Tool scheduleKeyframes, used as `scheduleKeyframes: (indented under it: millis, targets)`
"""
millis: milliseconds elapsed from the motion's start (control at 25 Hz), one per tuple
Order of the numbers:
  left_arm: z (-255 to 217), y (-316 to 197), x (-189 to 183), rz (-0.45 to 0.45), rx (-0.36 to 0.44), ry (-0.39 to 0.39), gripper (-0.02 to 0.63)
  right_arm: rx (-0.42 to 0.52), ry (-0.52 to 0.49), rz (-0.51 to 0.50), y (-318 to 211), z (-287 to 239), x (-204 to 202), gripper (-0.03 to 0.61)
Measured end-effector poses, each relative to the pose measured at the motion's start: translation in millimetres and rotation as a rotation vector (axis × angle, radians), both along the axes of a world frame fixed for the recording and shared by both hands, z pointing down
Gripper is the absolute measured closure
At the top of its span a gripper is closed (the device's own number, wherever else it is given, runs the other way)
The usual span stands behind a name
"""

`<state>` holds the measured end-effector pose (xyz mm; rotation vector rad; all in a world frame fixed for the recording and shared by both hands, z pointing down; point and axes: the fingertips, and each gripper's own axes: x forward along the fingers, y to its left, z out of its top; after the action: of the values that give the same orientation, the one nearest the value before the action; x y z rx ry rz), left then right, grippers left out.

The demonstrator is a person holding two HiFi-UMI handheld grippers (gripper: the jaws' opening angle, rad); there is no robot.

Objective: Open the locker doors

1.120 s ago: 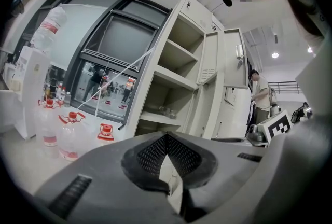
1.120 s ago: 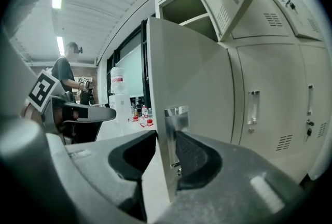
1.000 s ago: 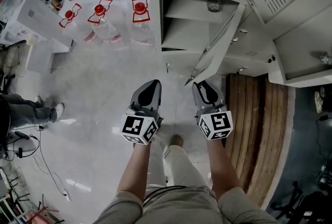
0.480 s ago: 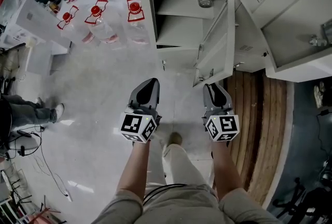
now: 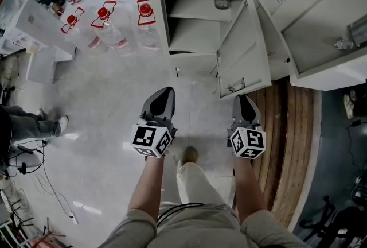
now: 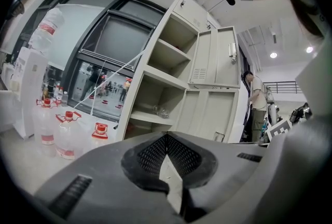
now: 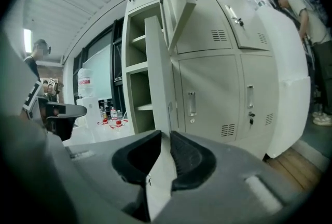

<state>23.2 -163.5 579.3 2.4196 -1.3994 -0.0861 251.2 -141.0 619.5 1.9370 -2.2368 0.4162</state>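
A person's two bare forearms reach in from six o'clock of the head view. Between them a tan shoe (image 5: 190, 154) stands on the pale speckled floor (image 5: 114, 103). The left gripper (image 5: 166, 93) hangs over bare floor, its fingers pressed together at the tips with nothing in them.

At its three o'clock, the right gripper (image 5: 244, 97) has fingers that have just been closing. They now pinch the free edge of the pale grey metal locker door (image 5: 243, 46), which fills the gap between them in the right gripper view. That door is swung outward at the right gripper's twelve o'clock, squarely between it and the shelves. Brown wooden planks (image 5: 289, 126) lie at the right gripper's three o'clock.

Beyond the door stands the pale grey locker cabinet (image 5: 155, 6), its shelves open, with a clear glass jar (image 5: 222, 0) on one at twelve o'clock. A vented upper door (image 5: 321, 17) hangs open at two o'clock.

At eleven o'clock, three clear plastic jugs with red caps (image 5: 103, 20) stand just beside the cabinet's left wall. Farther off, at ten o'clock, a white tabletop (image 5: 34, 20) carries small bottles. A seated person's leg (image 5: 34, 123) shows at nine o'clock.
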Motion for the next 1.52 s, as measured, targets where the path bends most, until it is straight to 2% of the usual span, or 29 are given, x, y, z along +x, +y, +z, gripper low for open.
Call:
scheduleKeyframes:
  millis: [200, 360, 480, 680, 1040, 1200, 1360, 1520]
  targets:
    - [-6, 1, -1, 0.007, 0.006, 0.01, 0.615, -0.016, -0.05, 0.111, 2, -1, 30, 0.526]
    - [-10, -4, -4, -0.003, 0.011, 0.013, 0.615, -0.028, -0.063, 0.199, -4, -2, 55, 0.569]
    - [-11, -3, -8, -0.005, 0.013, 0.01, 0.615, -0.035, -0.079, 0.245, -5, -2, 68, 0.571]
    - [-12, -4, -12, -0.005, 0.016, 0.008, 0.615, -0.021, -0.079, 0.276, -7, -8, 78, 0.566]
    - [-21, -1, -23, -0.01, 0.026, -0.012, 0.615, 0.003, -0.064, 0.262, 9, -29, 71, 0.578]
    - [-41, 4, -39, -0.014, 0.04, -0.028, 0.615, 0.036, -0.058, 0.202, 19, -59, 51, 0.578]
    - [-76, 7, -65, -0.037, 0.061, -0.033, 0.615, 0.082, -0.034, 0.03, 20, -100, -4, 0.578]
    - [-109, 17, -81, -0.026, 0.085, -0.054, 0.615, 0.144, -0.055, -0.091, 20, -142, -49, 0.578]
